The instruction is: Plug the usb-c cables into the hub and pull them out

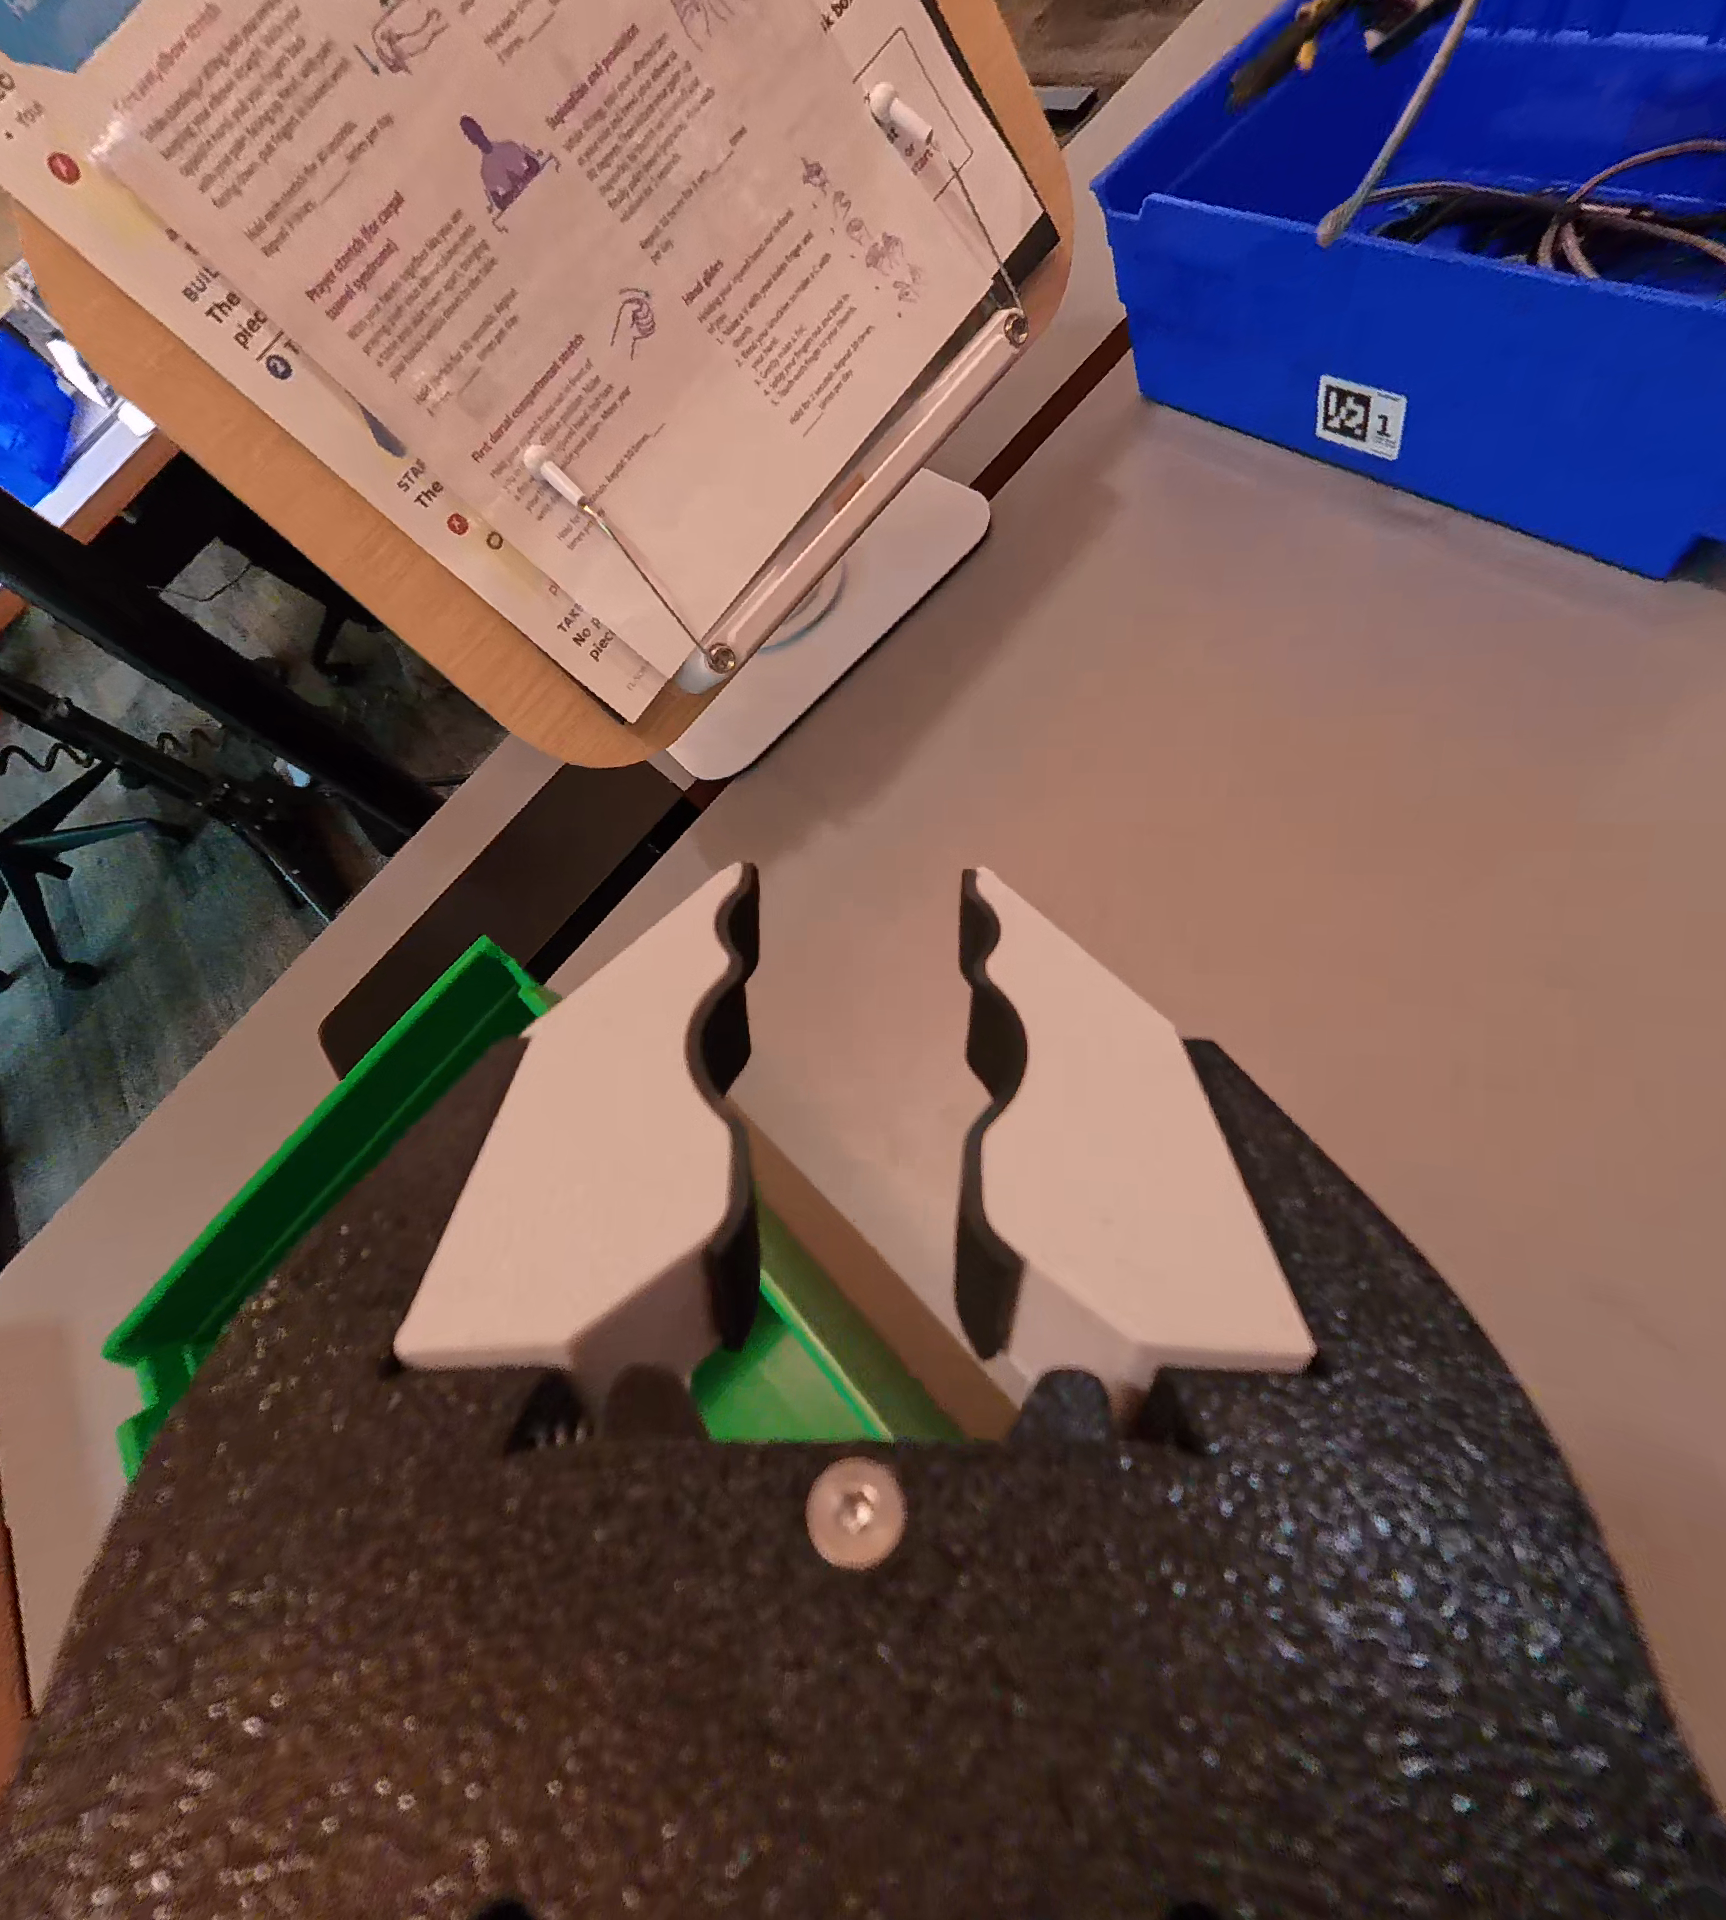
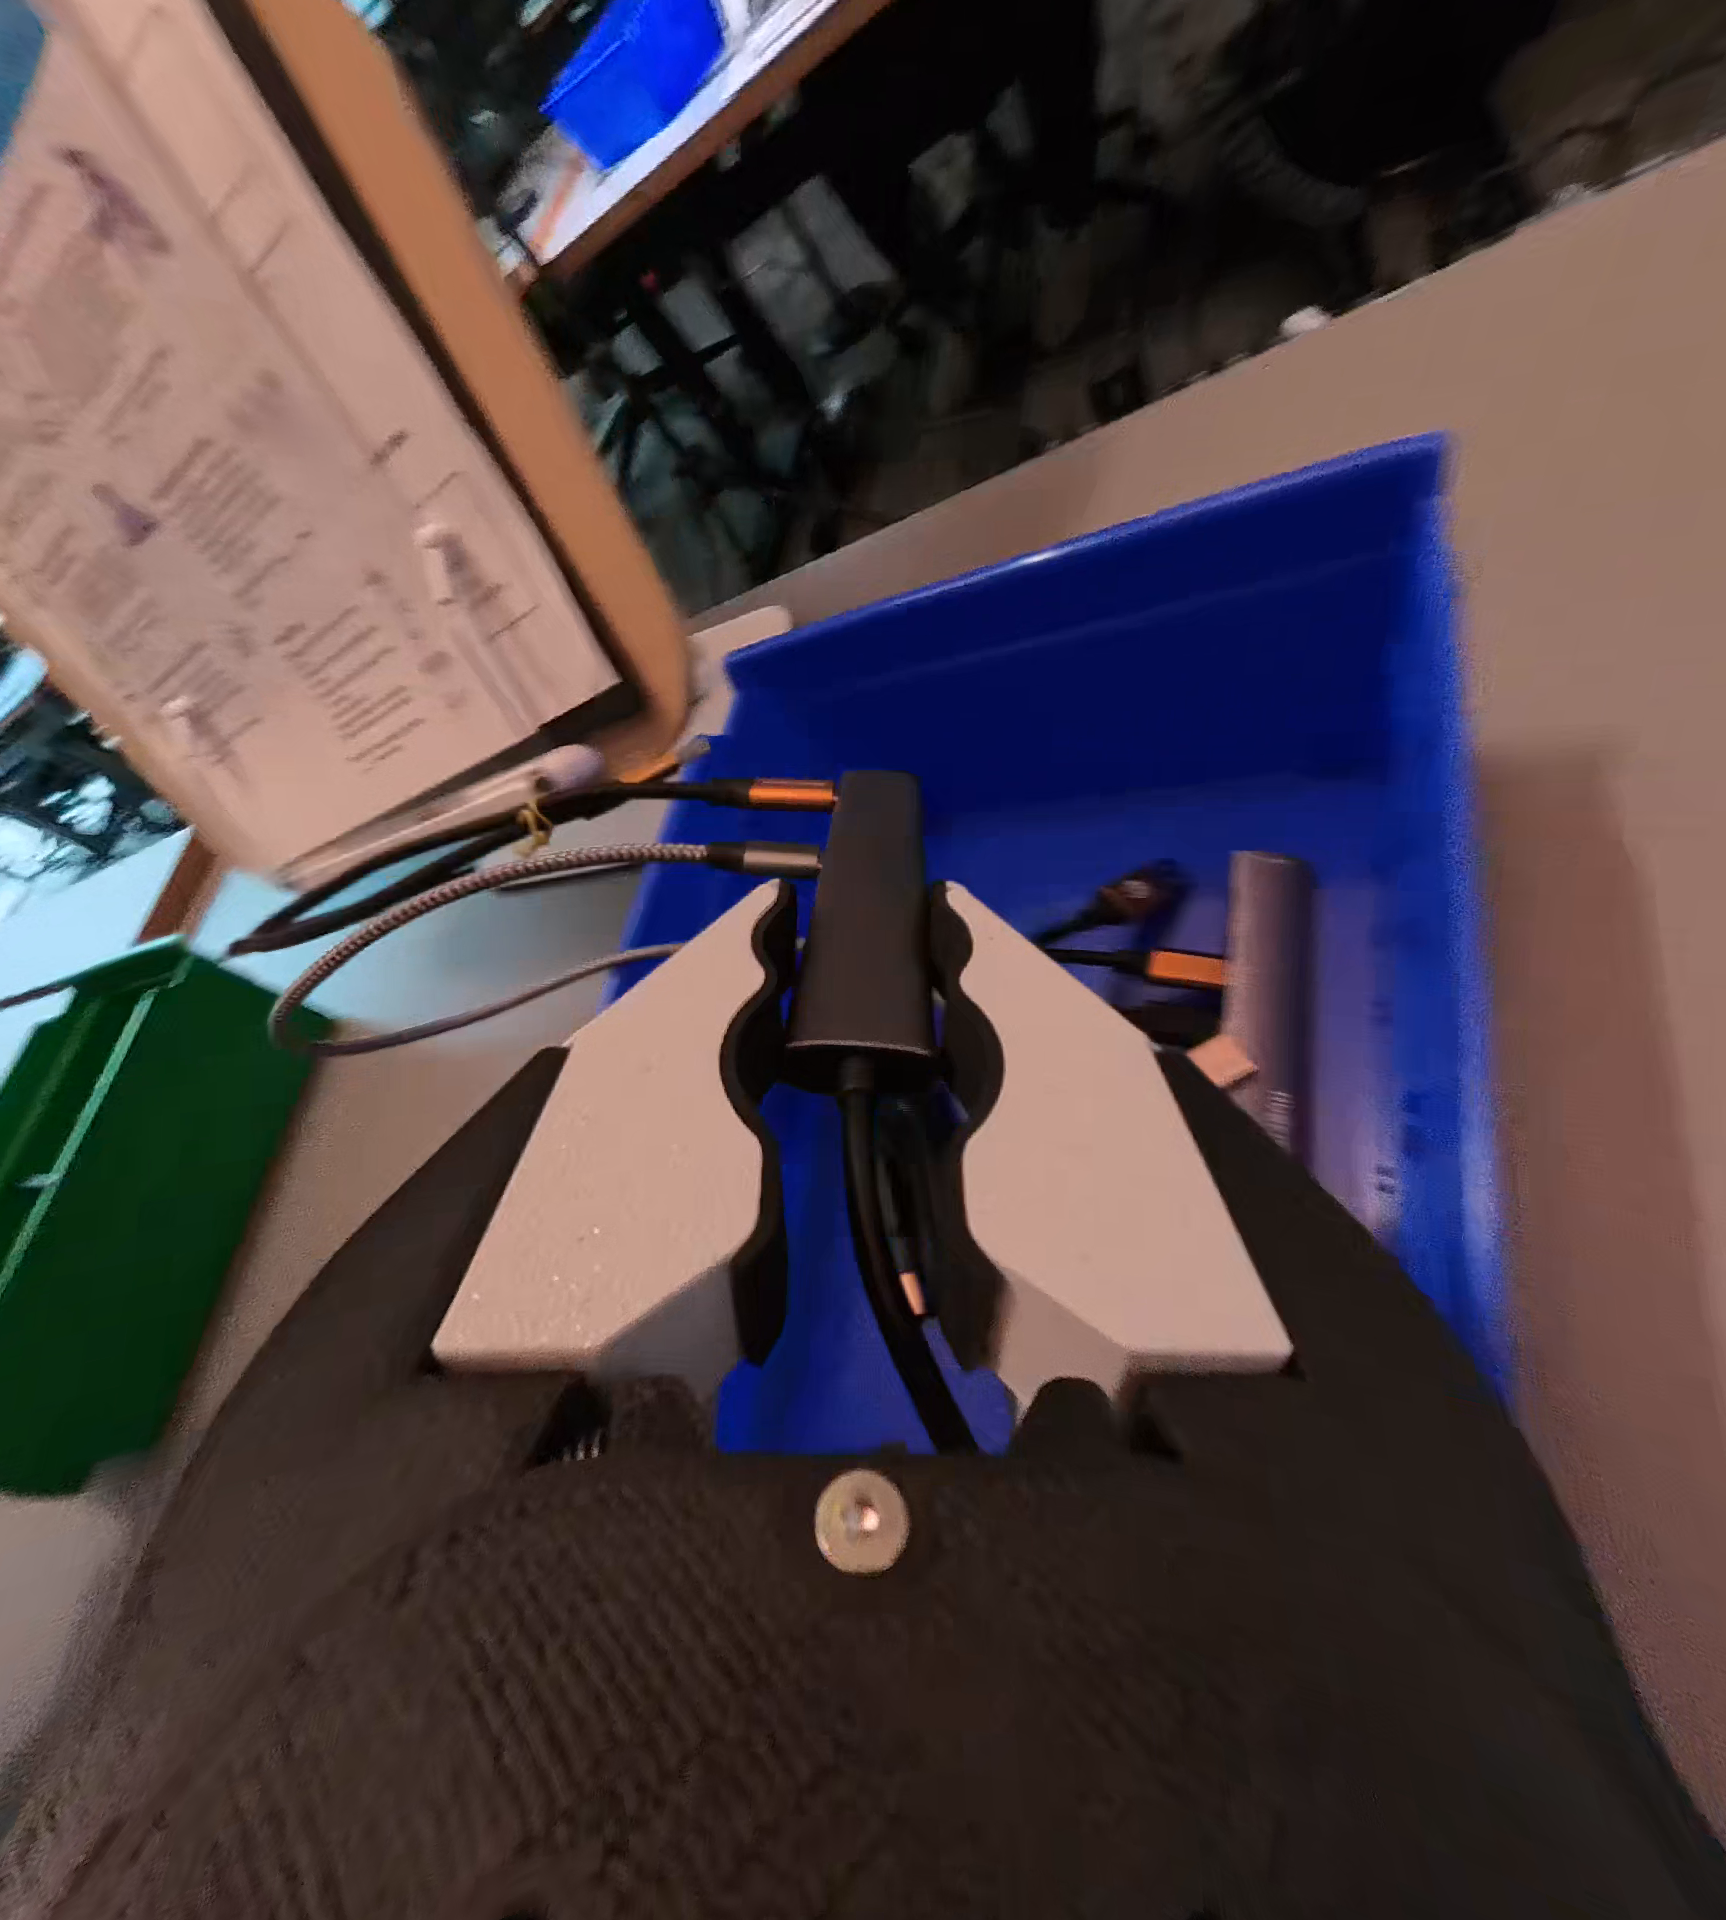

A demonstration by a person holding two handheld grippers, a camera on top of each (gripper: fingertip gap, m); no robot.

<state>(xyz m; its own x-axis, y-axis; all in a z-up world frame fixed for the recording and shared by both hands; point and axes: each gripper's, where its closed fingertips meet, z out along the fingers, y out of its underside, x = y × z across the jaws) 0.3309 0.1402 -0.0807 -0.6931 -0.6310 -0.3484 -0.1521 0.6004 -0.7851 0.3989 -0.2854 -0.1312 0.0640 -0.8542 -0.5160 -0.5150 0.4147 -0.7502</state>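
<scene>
A dark grey hub (image 2: 864, 914), a slim block standing on end, is pinched between the two fingers of the right gripper (image 2: 864, 914) and held above a blue bin (image 2: 1098, 675). Two USB-C cables are seated in the side of the hub that faces the gripper's left: a black cable with an orange-collared plug (image 2: 786, 793) nearer the far tip, and a braided grey cable with a silver plug (image 2: 765, 858) just below it. Both trail off to the left over the grey table (image 2: 1617, 416). The hub's own black lead (image 2: 874, 1195) hangs back toward the gripper's body. To the right of the fingers, inside the bin, lie another orange-tipped cable (image 2: 1186, 966) and a grey stick-shaped device (image 2: 1269, 997). The left gripper (image 1: 859, 914) is spread wide with nothing between its fingers, low over bare table beside a green bin (image 1: 319, 1164). Pulling the plugs looks to be the step in hand; it would likely go best with the right grip firm and each plug taken by its metal collar, drawn straight out along its own line, not by the cord.
</scene>
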